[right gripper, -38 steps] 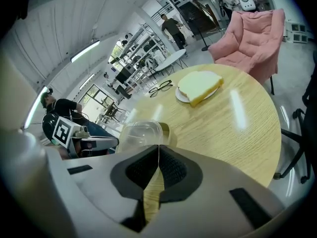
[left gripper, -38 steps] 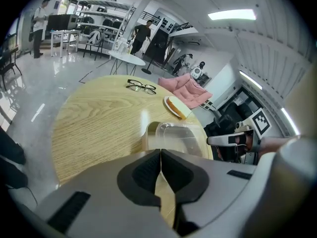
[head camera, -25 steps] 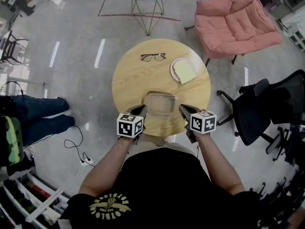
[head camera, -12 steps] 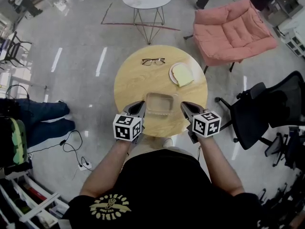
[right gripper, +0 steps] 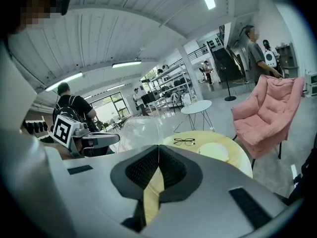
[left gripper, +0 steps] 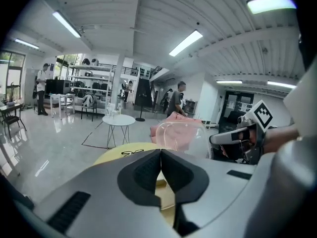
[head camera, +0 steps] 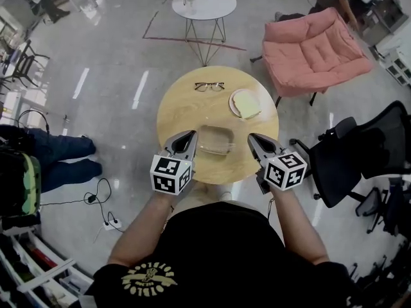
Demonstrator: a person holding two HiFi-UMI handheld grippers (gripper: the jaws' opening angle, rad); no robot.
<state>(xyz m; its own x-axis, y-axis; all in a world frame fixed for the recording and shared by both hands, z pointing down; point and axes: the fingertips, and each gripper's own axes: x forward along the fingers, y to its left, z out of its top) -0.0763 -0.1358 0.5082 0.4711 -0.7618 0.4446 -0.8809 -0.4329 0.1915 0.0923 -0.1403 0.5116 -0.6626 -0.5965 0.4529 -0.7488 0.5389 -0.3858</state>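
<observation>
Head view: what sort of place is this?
Probably an open-plan workspace or lab lounge: it has a round wooden table, a pink armchair and a black office chair, with storage shelving beyond.

No legible text, labels or numbers

I count one round pale-wood worktop [head camera: 186, 111], one clear plastic box [head camera: 216, 140], one pair of black-framed glasses [head camera: 210, 86], one white plate [head camera: 233, 99] and one slice of bread [head camera: 248, 104]. Two sets of tongs: left tongs [head camera: 187, 136], right tongs [head camera: 254, 138]. On the floor I count one pink armchair [head camera: 314, 47], one small round white table [head camera: 205, 2] and one black office chair [head camera: 366, 146].
</observation>
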